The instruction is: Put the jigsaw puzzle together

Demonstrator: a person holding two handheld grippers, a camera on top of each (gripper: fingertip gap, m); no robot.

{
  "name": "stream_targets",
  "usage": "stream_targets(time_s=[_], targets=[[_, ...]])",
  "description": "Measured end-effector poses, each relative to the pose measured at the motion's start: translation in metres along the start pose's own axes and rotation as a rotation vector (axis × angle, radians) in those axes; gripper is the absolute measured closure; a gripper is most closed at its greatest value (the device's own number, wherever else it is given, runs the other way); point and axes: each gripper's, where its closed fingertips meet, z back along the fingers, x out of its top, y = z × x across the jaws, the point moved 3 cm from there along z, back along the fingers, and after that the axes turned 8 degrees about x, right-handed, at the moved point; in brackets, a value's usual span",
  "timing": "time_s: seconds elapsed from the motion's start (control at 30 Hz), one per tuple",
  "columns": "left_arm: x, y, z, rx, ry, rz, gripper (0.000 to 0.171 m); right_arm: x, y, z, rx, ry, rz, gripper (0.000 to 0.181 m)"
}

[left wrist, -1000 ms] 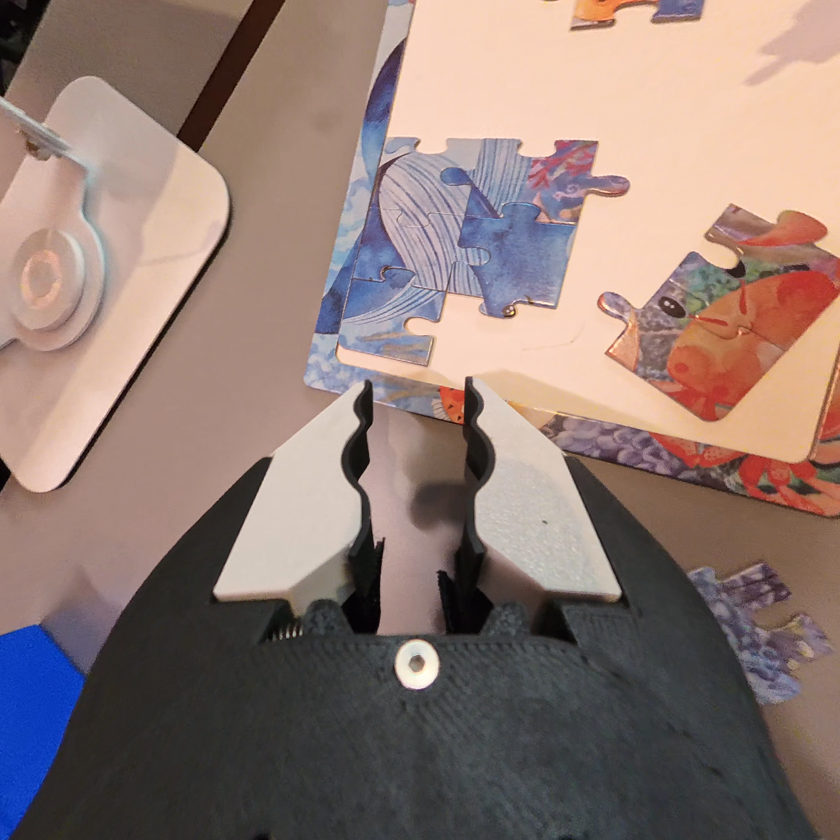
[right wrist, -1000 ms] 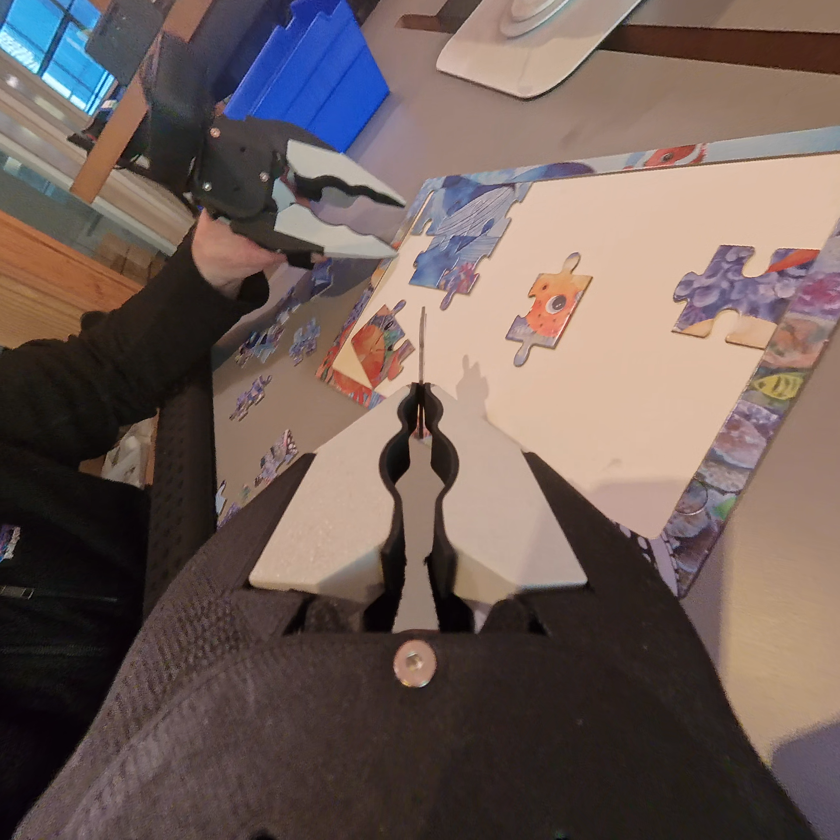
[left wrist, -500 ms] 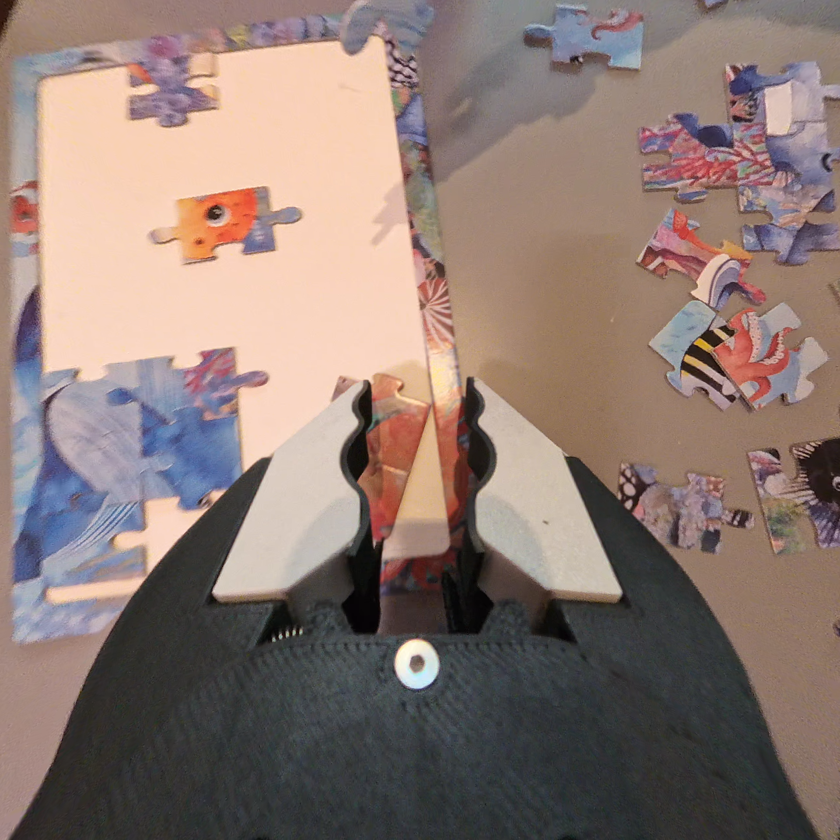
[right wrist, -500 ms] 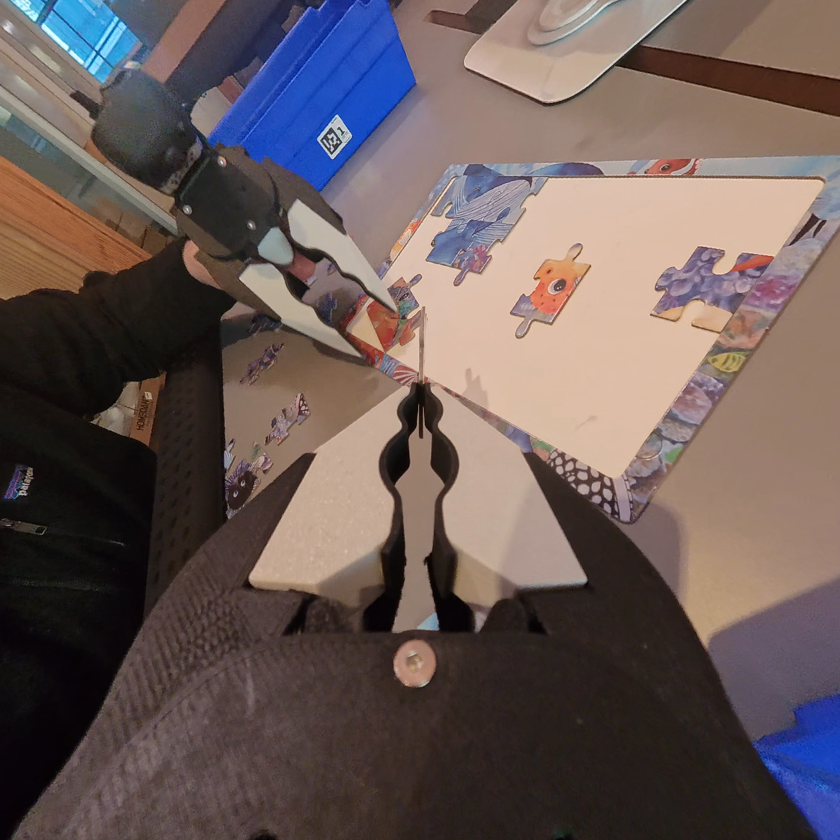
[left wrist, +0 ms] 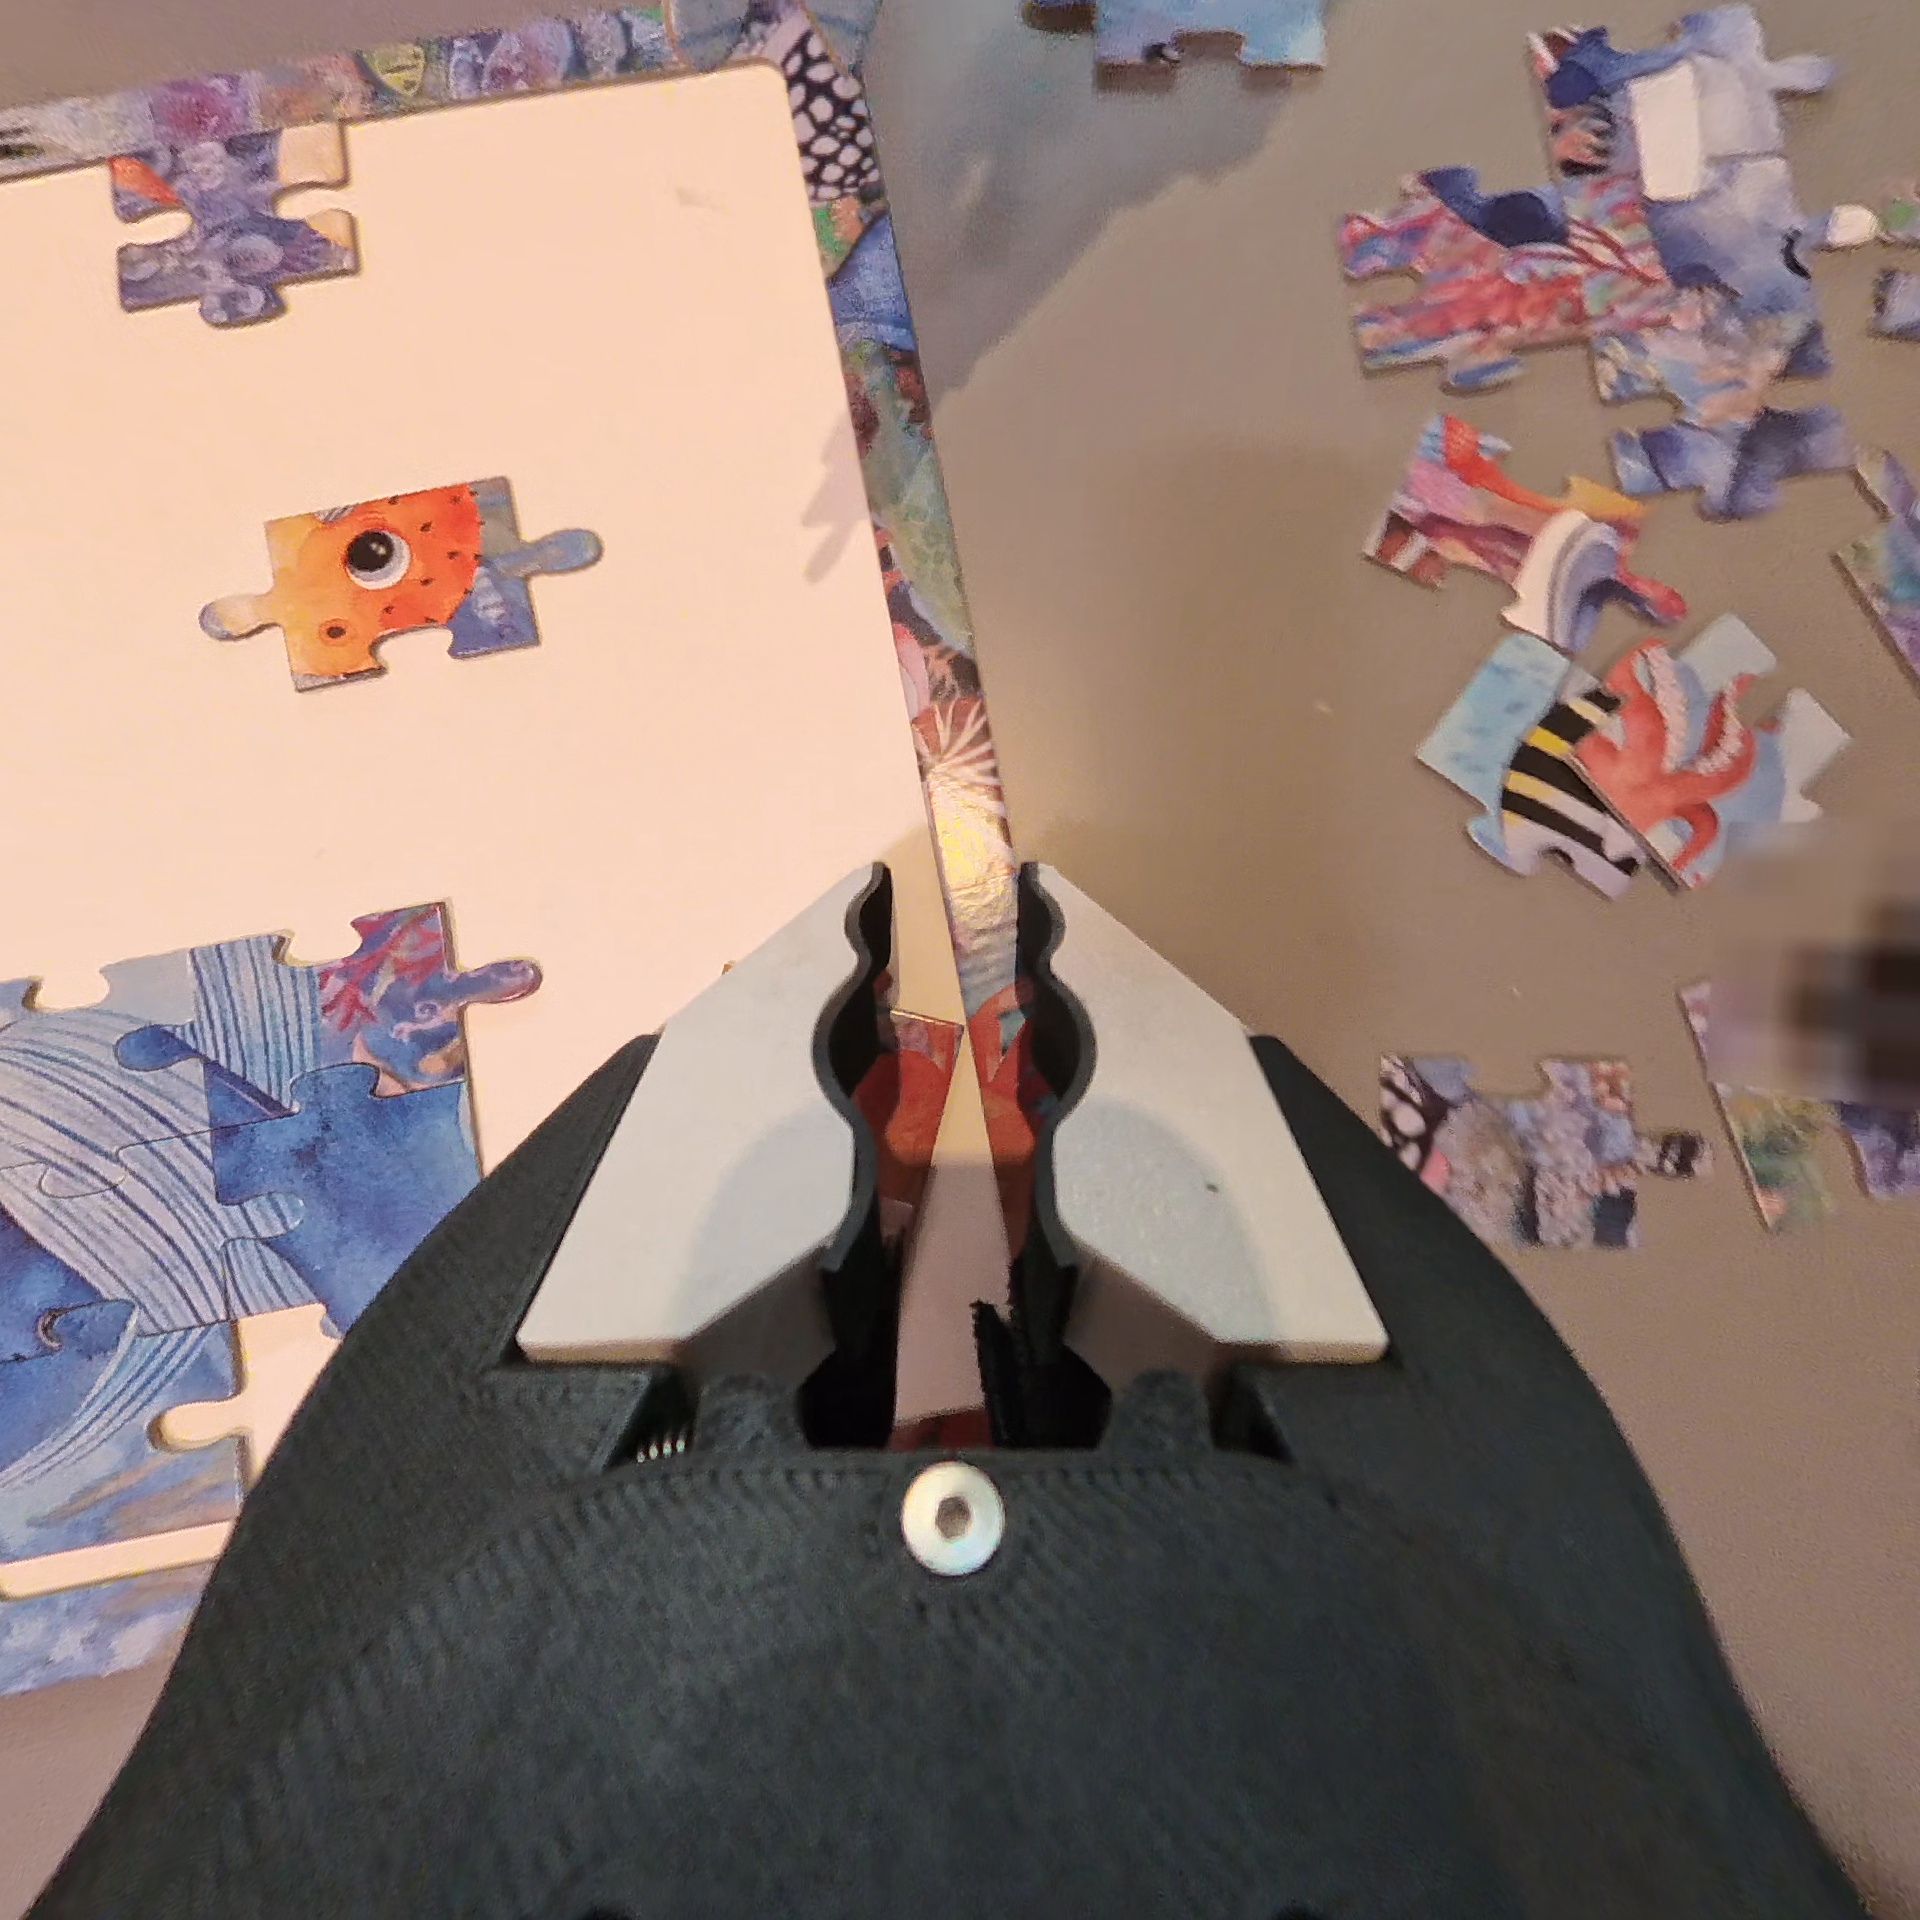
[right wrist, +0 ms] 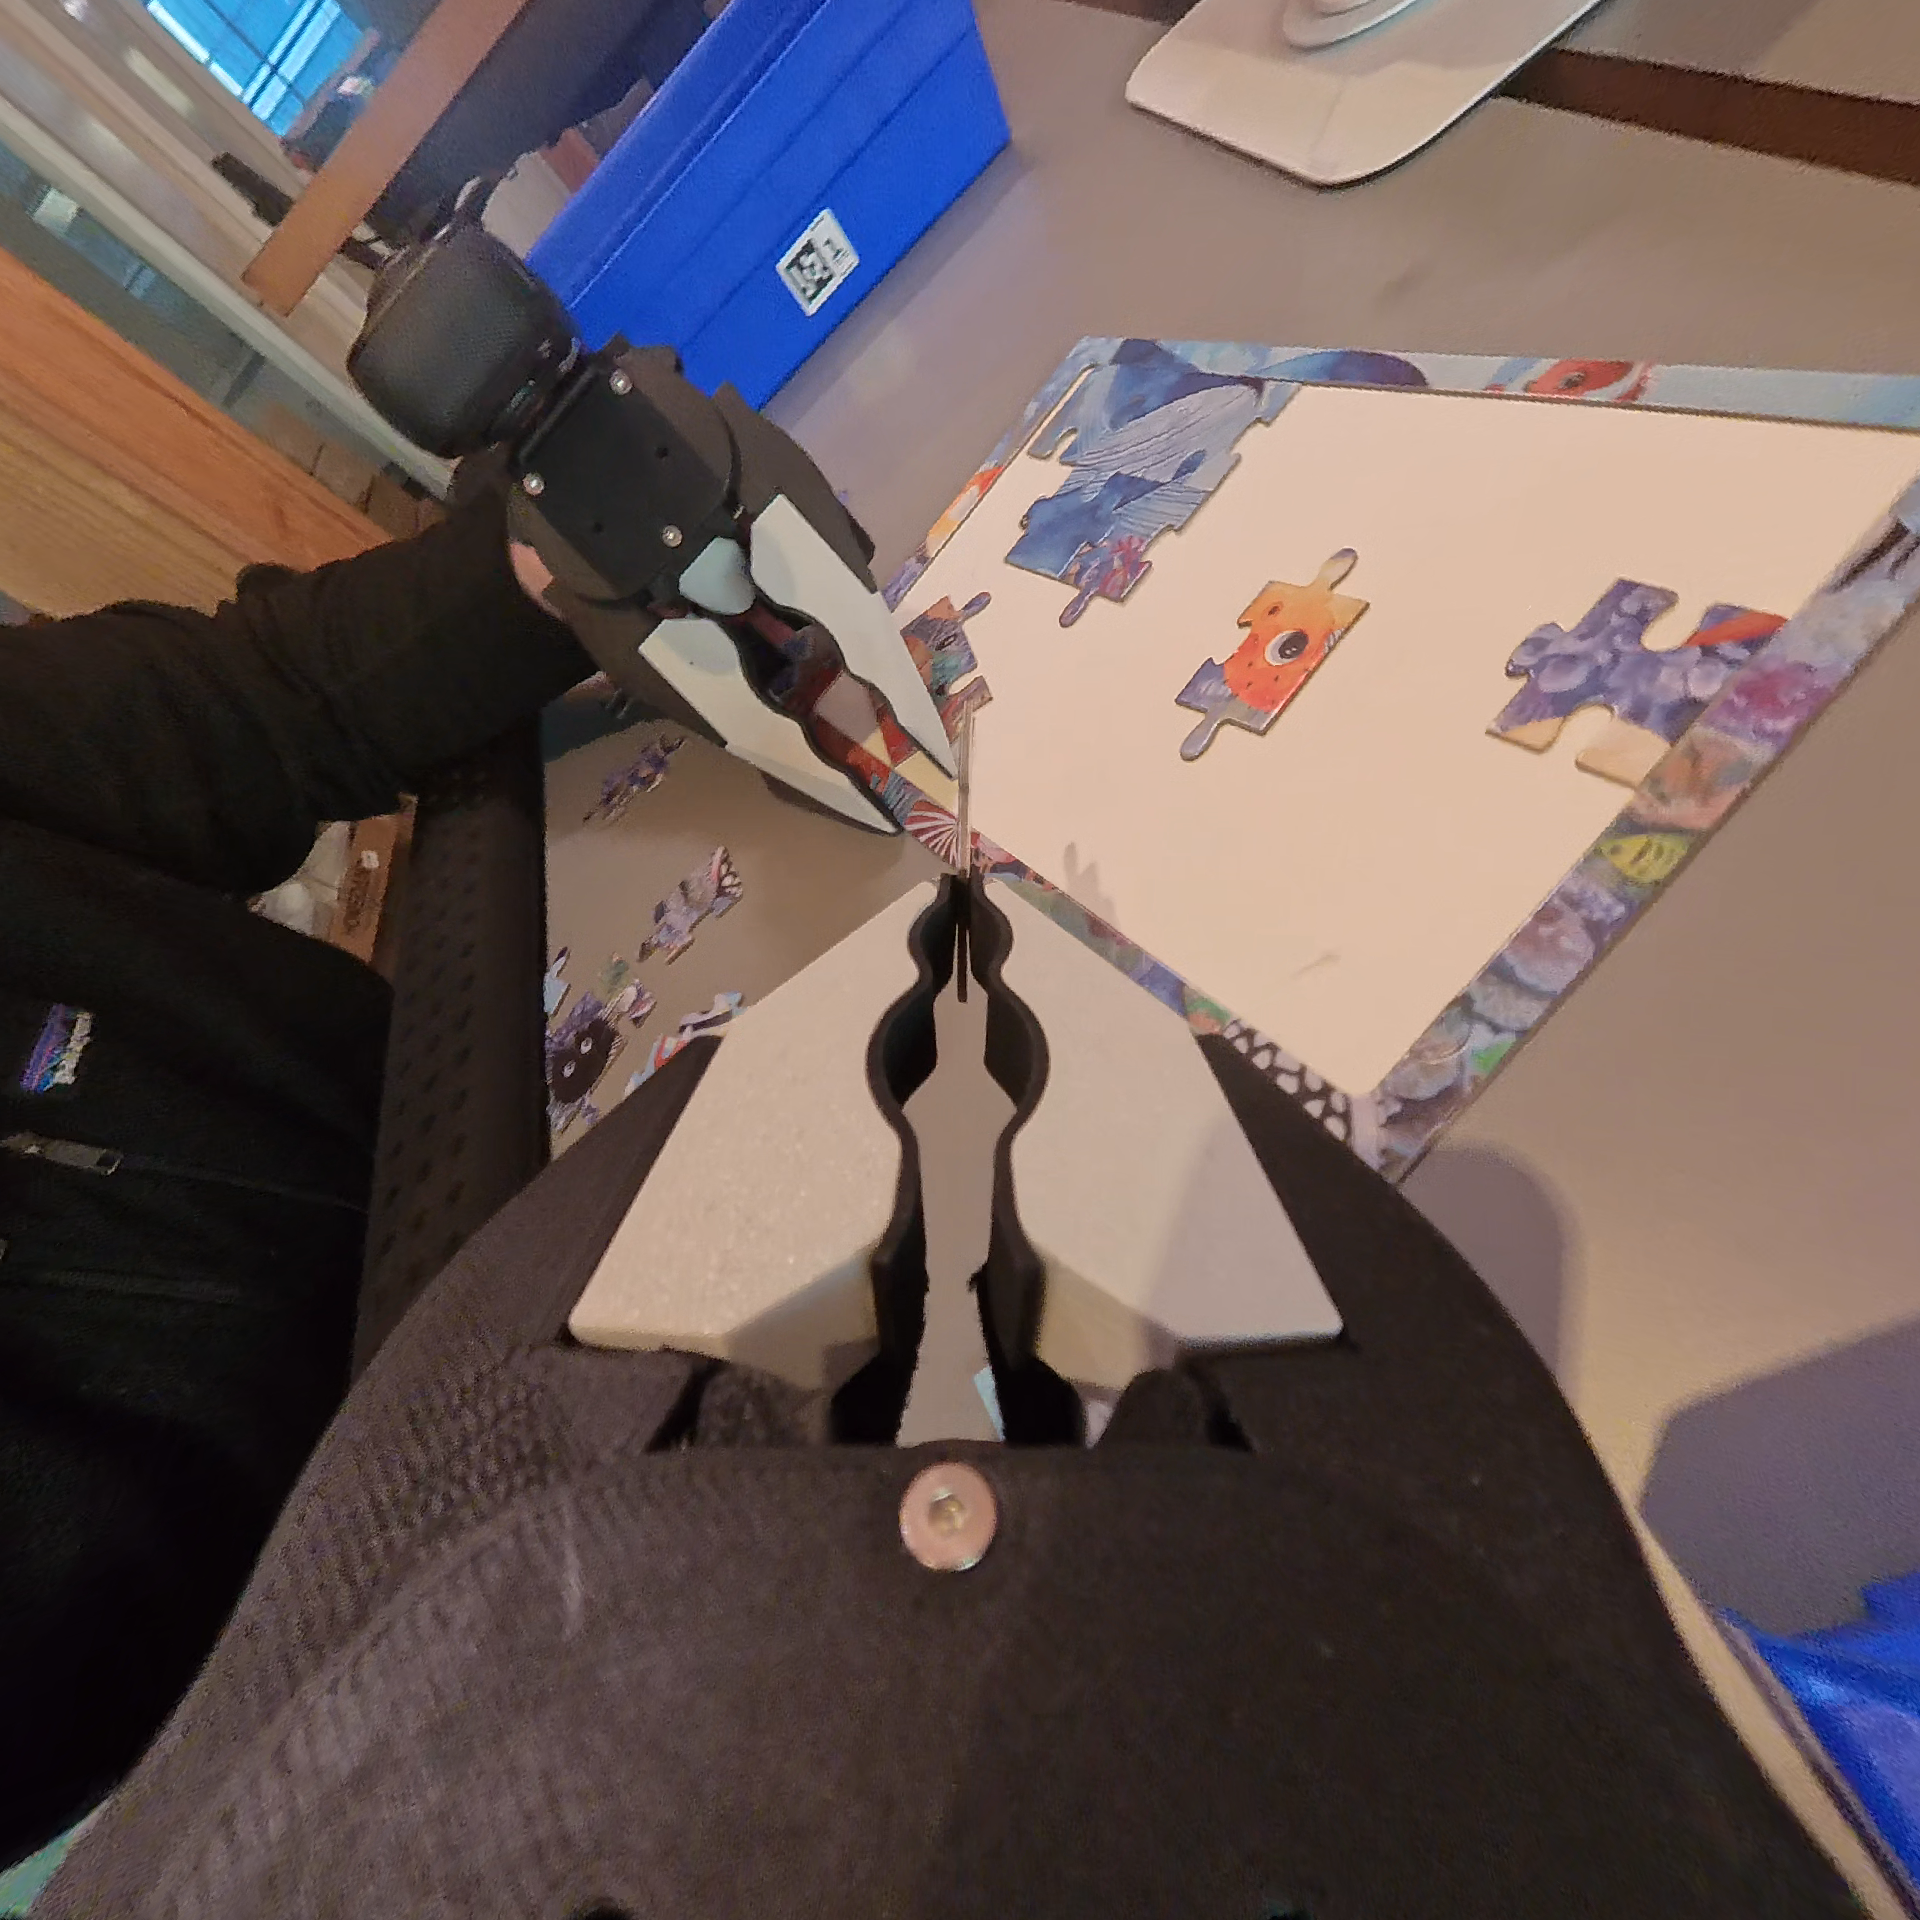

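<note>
The left gripper (left wrist: 954,883) has a matt black body of ribbed printed plastic, smooth pale fingers (left wrist: 748,1122) and a shiny metal screw (left wrist: 952,1536). Ahead of it, the cardboard puzzle tray (left wrist: 582,343) looks matt cream, its printed border slightly glossy.

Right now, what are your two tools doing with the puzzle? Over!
Left tool open over the puzzle board's corner. Right tool shut on a puzzle piece, held edge-on. Loose pieces beside the board, none blocking.

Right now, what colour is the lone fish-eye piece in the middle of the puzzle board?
Mostly orange, with a blue edge: the fish-eye piece shows best in the left wrist view.
</note>
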Motion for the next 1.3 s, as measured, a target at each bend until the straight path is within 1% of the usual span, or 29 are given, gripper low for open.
stream_targets(time_s=[0.13, 0.17, 0.2, 0.23, 0.27, 0.33, 0.4, 0.5, 0.57, 0.63, 0.73, 0.8, 0.83, 0.87, 0.93, 1.0, 1.2, 1.23, 1.27, 1.3], targets=[[-0.012, -0.016, 0.012, -0.092, 0.008, -0.043, 0.148, -0.008, 0.01, -0.007, 0.048, 0.057, 0.011, 0.181], [-0.014, -0.02, 0.016, -0.116, 0.012, -0.055, 0.15, -0.009, 0.012, -0.01, 0.062, 0.07, 0.012, 0.181], [-0.018, -0.025, 0.019, -0.15, 0.024, -0.07, 0.158, -0.011, 0.014, -0.013, 0.073, 0.081, 0.011, 0.181], [-0.021, -0.03, 0.023, -0.184, 0.036, -0.09, 0.156, -0.012, 0.015, -0.015, 0.087, 0.093, 0.008, 0.181], [-0.024, -0.032, 0.027, -0.188, 0.049, -0.117, 0.153, -0.014, 0.017, -0.019, 0.107, 0.104, 0.003, 0.181], [-0.027, -0.029, 0.031, -0.138, 0.065, -0.133, 0.139, -0.018, 0.016, -0.027, 0.129, 0.118, -0.021, 0.181], [-0.021, -0.035, 0.037, -0.152, 0.031, -0.131, 0.134, -0.024, 0.009, -0.034, 0.115, 0.147, -0.048, 0.181], [-0.004, -0.062, 0.043, -0.222, -0.022, -0.183, 0.13, -0.032, 0.006, -0.04, 0.108, 0.192, -0.06, 0.181], [0.006, -0.087, 0.038, -0.269, -0.038, -0.247, 0.128, -0.03, 0.01, -0.037, 0.121, 0.18, -0.049, 0.181], [0.014, -0.108, 0.031, -0.285, -0.051, -0.329, 0.127, -0.027, 0.012, -0.033, 0.119, 0.165, -0.04, 0.181], [0.016, -0.128, 0.018, -0.304, -0.022, -0.402, 0.126, -0.027, 0.011, -0.031, 0.115, 0.157, -0.039, 0.181], [0.013, -0.128, 0.009, -0.284, 0.003, -0.421, 0.128, -0.03, 0.01, -0.032, 0.113, 0.164, -0.04, 0.181], [0.015, -0.128, 0.009, -0.277, -0.024, -0.423, 0.135, -0.031, 0.01, -0.032, 0.109, 0.168, -0.04, 0.181], [0.015, -0.129, 0.008, -0.282, -0.026, -0.412, 0.137, -0.031, 0.01, -0.031, 0.107, 0.169, -0.038, 0.181], [0.016, -0.129, 0.007, -0.267, -0.038, -0.404, 0.151, -0.03, 0.012, -0.028, 0.108, 0.157, -0.033, 0.181], [0.016, -0.128, 0.006, -0.258, -0.044, -0.404, 0.161, -0.029, 0.013, -0.023, 0.106, 0.143, -0.029, 0.181], [0.014, -0.126, 0.007, -0.251, -0.056, -0.382, 0.162, -0.036, 0.017, -0.008, 0.093, 0.132, -0.031, 0.181], [0.015, -0.127, 0.008, -0.259, -0.057, -0.384, 0.155, -0.039, 0.017, -0.005, 0.088, 0.134, -0.031, 0.181], [0.016, -0.127, 0.008, -0.261, -0.064, -0.384, 0.141, -0.041, 0.017, -0.003, 0.08, 0.137, -0.031, 0.181], [0.019, -0.128, 0.008, -0.263, -0.075, -0.386, 0.134, -0.043, 0.016, -0.001, 0.073, 0.138, -0.033, 0.181]])
